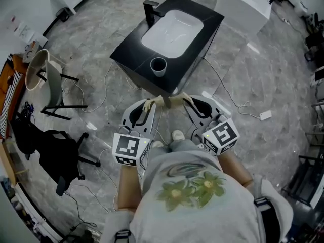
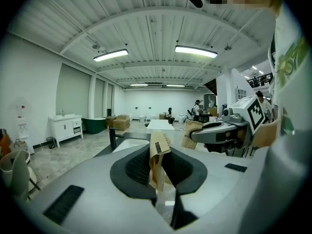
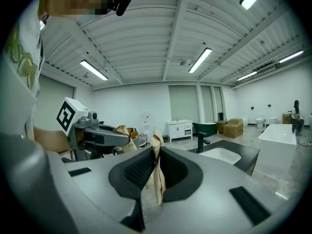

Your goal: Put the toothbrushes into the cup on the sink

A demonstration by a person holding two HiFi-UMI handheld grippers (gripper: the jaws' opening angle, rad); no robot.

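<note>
A grey cup (image 1: 158,66) stands at the near edge of the black sink counter (image 1: 130,47), in front of the white basin (image 1: 172,32) and the black faucet (image 1: 150,11). Both grippers hover side by side just short of the counter. My left gripper (image 1: 150,105) is shut on a toothbrush in a tan paper wrapper (image 2: 157,156). My right gripper (image 1: 186,99) is shut on a second paper-wrapped toothbrush (image 3: 157,175). The left gripper view also shows the right gripper (image 2: 220,130) and the faucet (image 2: 112,138). The right gripper view shows the left gripper (image 3: 95,136) and the basin (image 3: 222,155).
A white block-shaped unit (image 1: 244,3) stands behind the sink at the right. To the left are a black office chair (image 1: 55,152) and a white chair (image 1: 39,71). Cables and a white power adapter (image 1: 265,115) lie on the grey stone floor around the sink.
</note>
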